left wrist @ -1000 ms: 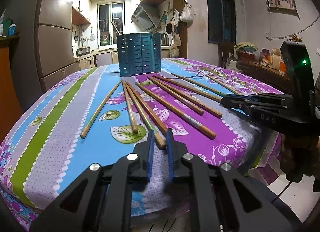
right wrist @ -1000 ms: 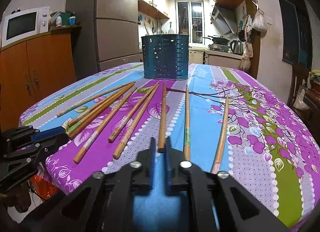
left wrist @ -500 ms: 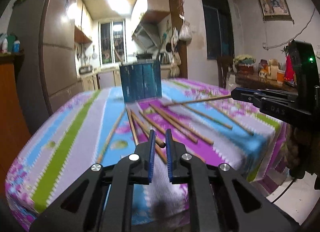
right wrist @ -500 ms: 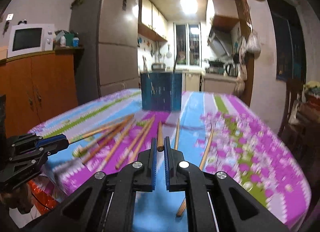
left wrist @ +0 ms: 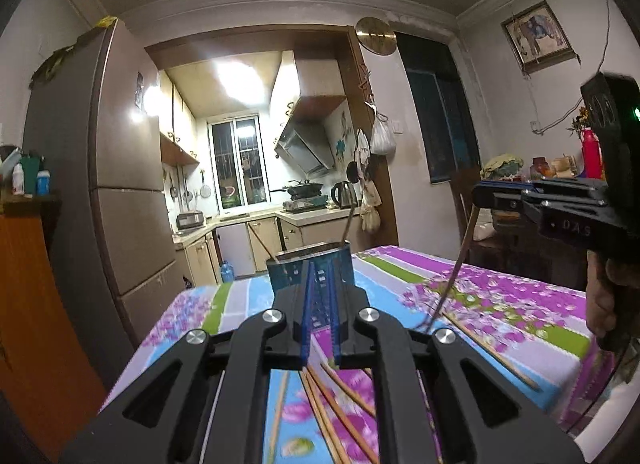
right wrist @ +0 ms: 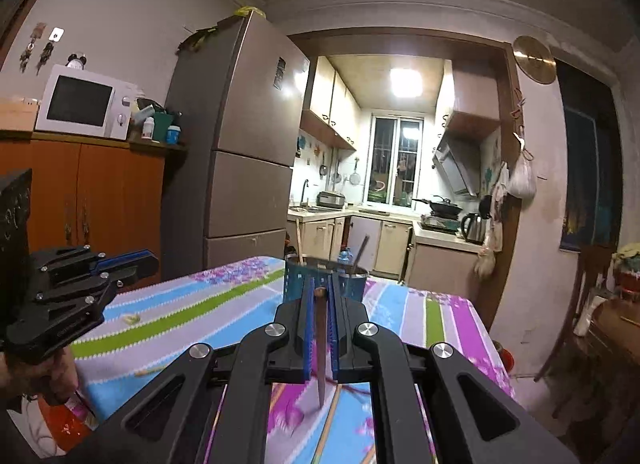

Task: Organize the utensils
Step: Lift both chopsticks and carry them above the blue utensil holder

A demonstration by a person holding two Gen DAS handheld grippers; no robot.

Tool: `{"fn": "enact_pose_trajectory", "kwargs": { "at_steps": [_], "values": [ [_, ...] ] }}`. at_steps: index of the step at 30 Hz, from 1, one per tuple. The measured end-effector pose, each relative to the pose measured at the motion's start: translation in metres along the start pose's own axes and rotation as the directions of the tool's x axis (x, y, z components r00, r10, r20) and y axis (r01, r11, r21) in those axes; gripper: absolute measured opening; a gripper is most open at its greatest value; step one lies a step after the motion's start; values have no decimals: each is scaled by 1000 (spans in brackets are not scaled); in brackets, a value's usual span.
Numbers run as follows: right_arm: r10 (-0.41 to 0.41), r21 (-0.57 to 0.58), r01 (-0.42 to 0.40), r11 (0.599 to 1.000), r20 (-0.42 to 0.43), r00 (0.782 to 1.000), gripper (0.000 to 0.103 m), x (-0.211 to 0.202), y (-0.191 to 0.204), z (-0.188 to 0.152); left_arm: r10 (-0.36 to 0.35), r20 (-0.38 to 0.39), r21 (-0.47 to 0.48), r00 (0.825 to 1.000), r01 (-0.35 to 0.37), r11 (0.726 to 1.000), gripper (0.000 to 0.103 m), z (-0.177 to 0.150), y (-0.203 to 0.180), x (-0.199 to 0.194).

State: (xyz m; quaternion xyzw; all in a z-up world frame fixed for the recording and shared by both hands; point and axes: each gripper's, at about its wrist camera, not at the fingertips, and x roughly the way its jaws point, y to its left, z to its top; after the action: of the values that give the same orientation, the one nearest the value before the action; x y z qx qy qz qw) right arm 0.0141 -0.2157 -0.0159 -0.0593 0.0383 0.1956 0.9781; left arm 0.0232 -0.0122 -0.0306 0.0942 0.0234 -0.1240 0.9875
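My right gripper (right wrist: 320, 284) is shut on a wooden chopstick (right wrist: 320, 344), which hangs down between its blue pads above the flowered table (right wrist: 200, 304). From the left wrist view that same right gripper (left wrist: 478, 194) sits high at the right, the chopstick (left wrist: 452, 276) dangling from it. The jaws of my left gripper (left wrist: 320, 268) are closing, down to a narrow slit, and I see nothing between the pads. It also shows at the left edge as the left gripper (right wrist: 148, 264), with nothing hanging from it. The blue perforated holder (left wrist: 280, 276) stands straight ahead with a couple of handles in it.
Several loose chopsticks (left wrist: 344, 420) lie on the cloth below the left gripper, one more chopstick (left wrist: 488, 348) to the right. A tall fridge (right wrist: 240, 164) and an orange cabinet (right wrist: 80, 204) stand left of the table. A dark sideboard (left wrist: 520, 232) is at the right.
Both grippers rose well above the table and tipped up to level. The right one carried a chopstick up off the cloth. The left pads drew closer together.
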Motion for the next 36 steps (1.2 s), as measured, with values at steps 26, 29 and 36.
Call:
{"fn": "enact_pose_trajectory", "kwargs": {
  "at_steps": [26, 29, 36],
  "values": [
    [25, -7, -25, 1000, -12, 1000, 8, -19, 4, -8, -88, -371, -106, 924, 52, 993, 39, -142, -34, -38],
    [28, -6, -28, 1000, -12, 1000, 8, -21, 6, -9, -71, -377, -101, 923, 36, 994, 20, -138, -36, -38],
    [32, -5, -32, 999, -14, 999, 8, -23, 8, -11, -61, -365, -127, 929, 15, 992, 10, -139, -37, -46]
  ]
}}
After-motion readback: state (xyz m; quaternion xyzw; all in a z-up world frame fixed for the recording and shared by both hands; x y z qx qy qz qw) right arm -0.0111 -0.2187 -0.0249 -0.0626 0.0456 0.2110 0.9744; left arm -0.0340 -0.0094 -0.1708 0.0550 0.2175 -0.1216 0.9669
